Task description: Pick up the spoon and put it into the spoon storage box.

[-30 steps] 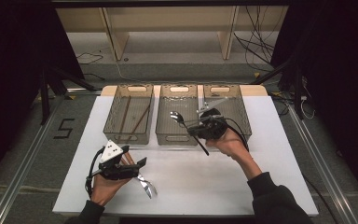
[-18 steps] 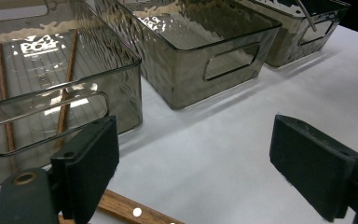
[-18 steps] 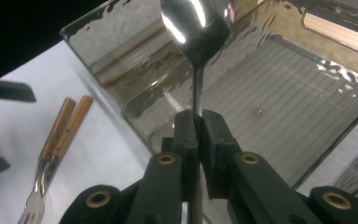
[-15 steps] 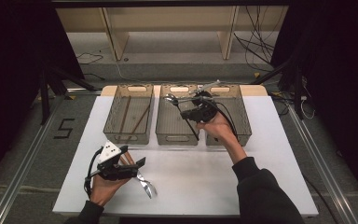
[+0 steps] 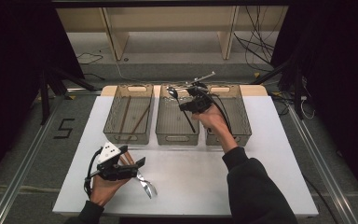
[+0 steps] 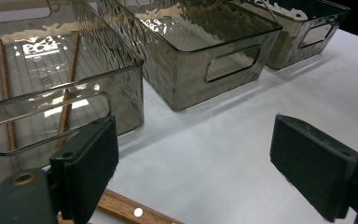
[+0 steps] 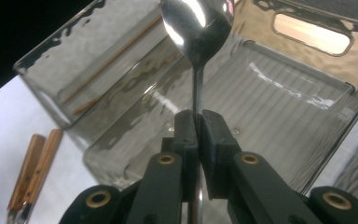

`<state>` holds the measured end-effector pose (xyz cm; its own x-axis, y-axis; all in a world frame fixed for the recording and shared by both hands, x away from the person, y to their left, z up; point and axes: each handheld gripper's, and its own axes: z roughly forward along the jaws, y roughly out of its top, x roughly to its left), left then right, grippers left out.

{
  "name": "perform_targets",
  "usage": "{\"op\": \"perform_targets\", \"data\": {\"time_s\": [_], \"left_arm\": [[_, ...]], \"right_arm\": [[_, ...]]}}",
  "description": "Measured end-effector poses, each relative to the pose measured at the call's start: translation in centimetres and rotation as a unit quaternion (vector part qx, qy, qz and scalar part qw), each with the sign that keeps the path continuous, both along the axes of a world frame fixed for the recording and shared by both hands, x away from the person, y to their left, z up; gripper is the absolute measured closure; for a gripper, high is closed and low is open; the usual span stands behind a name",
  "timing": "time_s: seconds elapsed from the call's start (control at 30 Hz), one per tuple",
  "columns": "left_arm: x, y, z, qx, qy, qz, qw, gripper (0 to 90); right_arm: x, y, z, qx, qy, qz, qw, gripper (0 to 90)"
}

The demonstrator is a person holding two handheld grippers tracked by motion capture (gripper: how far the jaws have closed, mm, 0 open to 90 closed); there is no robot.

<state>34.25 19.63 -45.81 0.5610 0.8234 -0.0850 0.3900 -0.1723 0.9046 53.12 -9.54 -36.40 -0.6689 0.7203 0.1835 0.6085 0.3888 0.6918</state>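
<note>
Three bins on white table; R claw pinching spoon, L claw wide, empty.

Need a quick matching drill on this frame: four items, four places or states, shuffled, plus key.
Items:
1. shiny metal spoon
2. thin brown wooden sticks
3. left gripper
4. wooden-handled cutlery

Places or states:
A. lying in the left smoky clear plastic bin
B. open, low over the white table
C. clamped by its handle in the right gripper
D. lying on the table, outside the bins

Pairs: 1-C, 2-A, 3-B, 4-D
</note>
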Motion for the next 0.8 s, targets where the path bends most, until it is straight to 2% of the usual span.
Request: {"op": "perform_targets", "data": {"time_s": [0.2, 0.4, 0.8], "left_arm": [[0.0, 0.0, 0.0, -0.002, 0.0, 0.0, 1.0, 15.0], [0.0, 0.1, 0.0, -0.001, 0.0, 0.001, 1.0, 15.0], [0.0, 0.1, 0.0, -0.002, -0.001, -0.001, 1.0, 15.0]], "right_arm": [[1.3, 0.5, 0.0, -0.008, 0.005, -0.02, 0.9998, 85.7], [2.0, 1.0, -0.7, -0.013, 0.013, -0.033, 0.9993, 85.7], [2.8, 2.0, -2.9, -0.055, 0.03, -0.045, 0.997, 85.6]]}}
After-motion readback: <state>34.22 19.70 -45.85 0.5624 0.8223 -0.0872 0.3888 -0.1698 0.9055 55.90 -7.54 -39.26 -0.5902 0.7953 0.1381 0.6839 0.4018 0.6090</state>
